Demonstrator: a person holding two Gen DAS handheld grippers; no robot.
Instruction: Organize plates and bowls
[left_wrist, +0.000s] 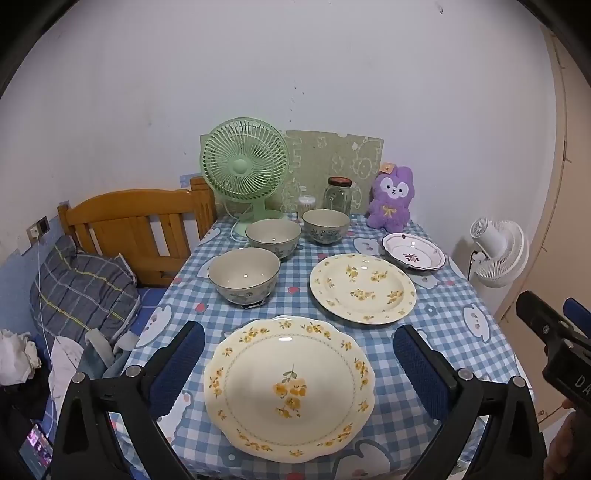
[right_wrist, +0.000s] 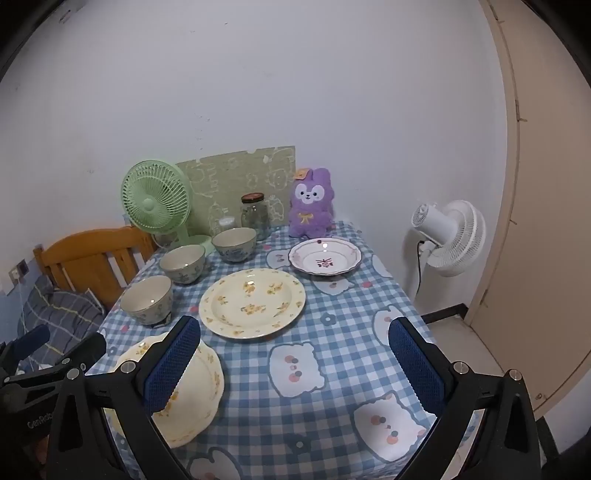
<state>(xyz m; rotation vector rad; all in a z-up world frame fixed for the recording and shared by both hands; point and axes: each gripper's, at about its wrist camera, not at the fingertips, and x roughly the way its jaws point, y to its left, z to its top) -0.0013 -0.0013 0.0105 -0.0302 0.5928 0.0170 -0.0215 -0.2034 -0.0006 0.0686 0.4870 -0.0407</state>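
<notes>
A large cream plate with yellow flowers (left_wrist: 290, 387) lies at the table's near edge, between the open fingers of my left gripper (left_wrist: 299, 363); it also shows in the right wrist view (right_wrist: 199, 391). A second yellow-flowered plate (left_wrist: 362, 288) (right_wrist: 253, 302) lies mid-table. A small pink-rimmed plate (left_wrist: 413, 252) (right_wrist: 325, 256) lies at the far right. Three bowls stand in a row on the left: near (left_wrist: 243, 275) (right_wrist: 147, 300), middle (left_wrist: 273, 236) (right_wrist: 183, 264), far (left_wrist: 325, 226) (right_wrist: 234, 243). My right gripper (right_wrist: 295, 363) is open and empty over the checked cloth.
A green desk fan (left_wrist: 243, 162), a glass jar (left_wrist: 338, 195), a small cotton-swab tub (left_wrist: 307, 202) and a purple plush (left_wrist: 392, 201) stand at the table's back. A wooden bed frame (left_wrist: 136, 221) and bedding are left of the table. A white floor fan (right_wrist: 450, 236) stands to the right.
</notes>
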